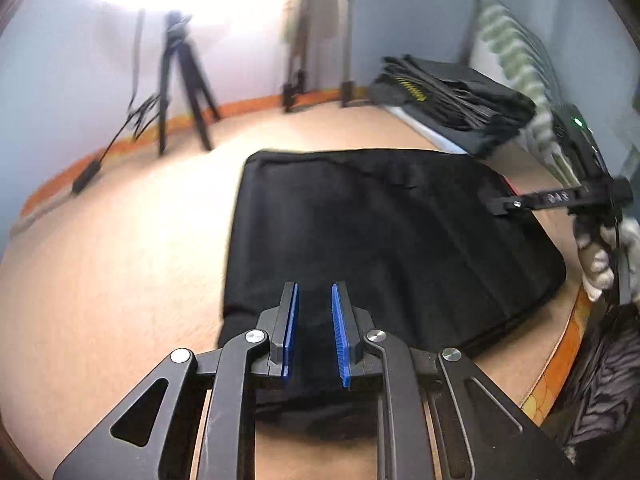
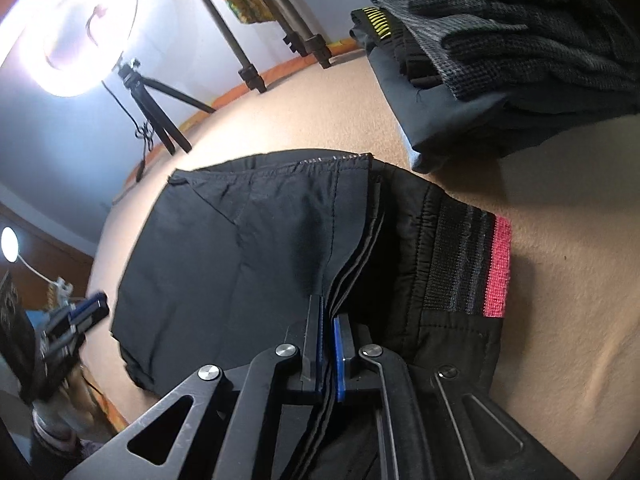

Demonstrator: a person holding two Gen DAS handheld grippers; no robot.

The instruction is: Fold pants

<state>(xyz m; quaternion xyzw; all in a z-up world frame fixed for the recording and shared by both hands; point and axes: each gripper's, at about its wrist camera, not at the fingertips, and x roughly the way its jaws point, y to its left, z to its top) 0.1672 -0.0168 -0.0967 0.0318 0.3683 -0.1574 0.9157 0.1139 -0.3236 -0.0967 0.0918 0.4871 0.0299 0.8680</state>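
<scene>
Black pants [image 1: 384, 240] lie folded into a flat rectangle on the tan table [image 1: 120, 260]. My left gripper [image 1: 314, 300] is open, its blue pads just above the near edge of the pants, holding nothing. My right gripper [image 2: 327, 320] is shut on the stacked fabric edges of the pants [image 2: 248, 248] next to the waistband with a pink stripe [image 2: 498, 268]. In the left wrist view the right gripper [image 1: 496, 205] reaches in from the right at the far right corner of the pants. The left gripper [image 2: 86, 312] shows blurred at the left in the right wrist view.
A stack of folded dark garments [image 1: 452, 100] sits at the back right of the table; it also shows in the right wrist view [image 2: 500, 52]. Tripods [image 1: 184, 80] and a bright ring light [image 2: 76, 28] stand behind the table. The table's orange edge [image 1: 560, 364] is near right.
</scene>
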